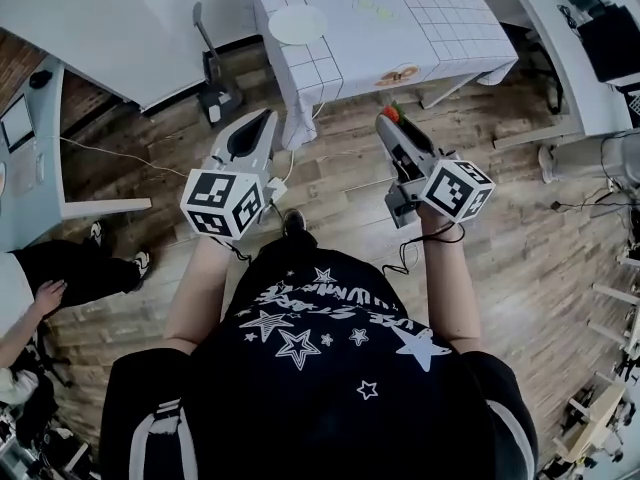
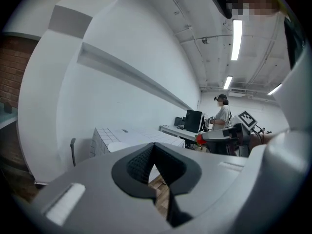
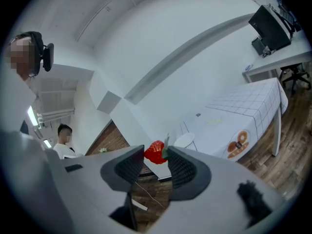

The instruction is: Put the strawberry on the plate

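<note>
Holding the strawberry [image 3: 155, 151] pinched at the very tips of the right gripper [image 1: 390, 121]. Clamping it from both sides, with the jaws opened only as wide as the fruit. Showing its red body just above the pads in the middle of the right gripper view, green top turning to the right.

Hanging in the air a little above and right of centre in the head view, over the wooden floor [image 1: 340, 183]. Stopping just short of the near edge of the table [image 1: 440, 28], and not touching the table or anything on it.

Aiming, by the look of it, for the plate [image 1: 298, 24]. Lying white and bare at the top centre of the head view, on the left part of the checked cloth [image 1: 310, 68], well apart from the fruit and up and to the left of it.

Holding the left gripper [image 1: 263, 120] left of centre in the head view, pointing toward the table's near corner. Pressing its jaws together at the tips, gripping nothing, with only floor showing through the small gap lower down.

Sharing the room with a seated person [image 1: 40, 288] at the lower left of the head view, well apart from all this.

Judging the pick-up as done and the carry as under way. Leaving the rest to do: reaching out over the cloth, lowering the fruit onto the plate, and opening the jaws to let it go.
</note>
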